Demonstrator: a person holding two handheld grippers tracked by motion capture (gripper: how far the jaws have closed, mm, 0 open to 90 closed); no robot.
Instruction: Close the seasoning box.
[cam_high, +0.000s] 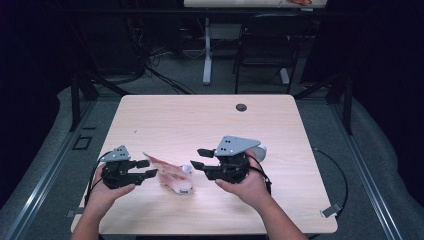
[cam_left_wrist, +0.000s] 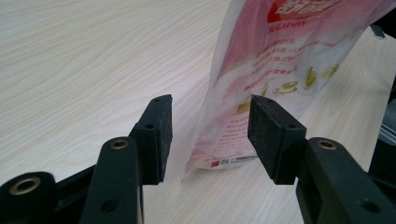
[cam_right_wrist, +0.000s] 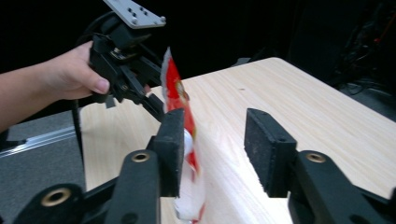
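A soft, translucent plastic pouch printed in red and pink (cam_high: 172, 177) lay on the pale wooden table (cam_high: 210, 120), between the two grippers and toward the table's near edge; what it held could not be made out through the film, and a small white cap-like bit at its right end was too blurred to identify. The left gripper (cam_high: 148, 169), just left of the pouch, had its jaws spread apart and clamped on nothing: in the left gripper view the pouch (cam_left_wrist: 275, 60) stood just beyond the black pads (cam_left_wrist: 158, 135), its top cut off by the frame. The right gripper (cam_high: 199, 158), just right of the pouch, was likewise released, the pouch (cam_right_wrist: 184, 140) edge-on beside its left pad in its own view, its lower end blurred. A dark round grommet (cam_high: 241, 107) sat far beyond the pouch.
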